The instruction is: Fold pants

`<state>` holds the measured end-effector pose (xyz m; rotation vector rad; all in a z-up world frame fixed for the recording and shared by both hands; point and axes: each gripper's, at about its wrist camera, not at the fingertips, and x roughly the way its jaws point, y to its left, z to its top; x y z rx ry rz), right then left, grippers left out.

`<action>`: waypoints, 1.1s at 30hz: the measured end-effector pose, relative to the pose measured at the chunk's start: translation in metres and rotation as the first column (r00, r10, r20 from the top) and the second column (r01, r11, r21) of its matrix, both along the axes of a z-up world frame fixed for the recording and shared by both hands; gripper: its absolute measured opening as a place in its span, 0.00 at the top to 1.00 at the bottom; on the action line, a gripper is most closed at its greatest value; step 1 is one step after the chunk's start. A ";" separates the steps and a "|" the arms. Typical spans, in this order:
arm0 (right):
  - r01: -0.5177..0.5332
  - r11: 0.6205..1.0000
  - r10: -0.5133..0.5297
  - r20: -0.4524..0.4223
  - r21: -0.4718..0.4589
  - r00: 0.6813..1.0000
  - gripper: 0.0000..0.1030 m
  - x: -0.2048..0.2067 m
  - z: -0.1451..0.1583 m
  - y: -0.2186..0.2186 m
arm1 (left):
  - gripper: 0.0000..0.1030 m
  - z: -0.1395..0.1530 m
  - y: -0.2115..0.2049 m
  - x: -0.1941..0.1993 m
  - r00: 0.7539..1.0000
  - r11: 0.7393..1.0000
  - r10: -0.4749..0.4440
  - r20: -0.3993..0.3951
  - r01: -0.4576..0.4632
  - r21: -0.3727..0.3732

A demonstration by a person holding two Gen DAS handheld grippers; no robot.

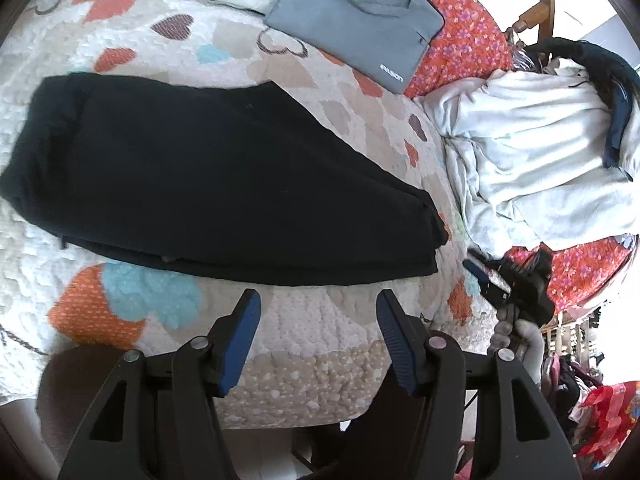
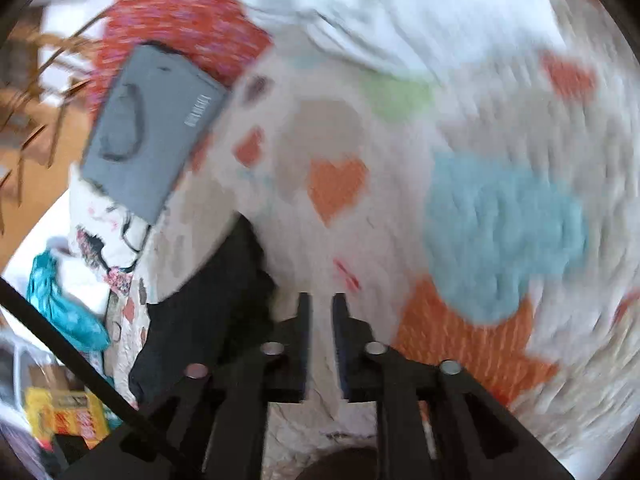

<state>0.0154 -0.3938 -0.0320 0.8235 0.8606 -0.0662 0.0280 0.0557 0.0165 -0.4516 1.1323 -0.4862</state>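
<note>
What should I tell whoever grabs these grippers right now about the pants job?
Left gripper: open, empty, hovering over the quilt just short of the pants' near edge.
Right gripper: slightly open, empty, beside the pants' narrow end.
Black pants: flat on the quilt, apparently folded lengthwise, legs stacked.
Left to do: fold them across into a compact stack. Grey case and white laundry lie clear of them.

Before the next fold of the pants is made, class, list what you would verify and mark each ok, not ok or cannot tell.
1. Black pants lie flat on the quilt, legs stacked: ok.
2. Left tool open, nothing between its fingers: ok.
3. Right tool free of cloth, a narrow gap showing: ok.
4. Grey case lies apart from the pants: ok.
5. White clothes pile clear of the cuff end: ok.
6. Right wrist view sharp enough to aim: not ok, blurred.
</note>
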 end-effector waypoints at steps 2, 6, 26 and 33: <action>-0.041 0.999 0.041 0.022 0.006 0.999 0.49 0.012 0.005 0.006 | 0.43 -0.002 -0.010 0.001 1.000 1.000 -0.018 -0.009 0.018 0.001; -0.113 0.993 0.114 -0.036 0.022 0.993 0.50 0.050 -0.015 0.023 | 0.43 -0.001 -0.021 -0.002 0.999 0.999 -0.045 -0.010 0.045 0.014; -0.040 0.974 0.073 -0.137 0.224 0.988 0.57 -0.010 -0.030 0.021 | 0.43 0.003 -0.054 0.027 0.989 0.988 -0.151 -0.008 0.151 0.027; -0.096 0.971 0.129 -0.143 0.219 0.981 0.53 -0.001 -0.024 0.068 | 0.37 0.035 -0.135 0.083 0.947 0.947 -0.317 0.061 0.311 0.085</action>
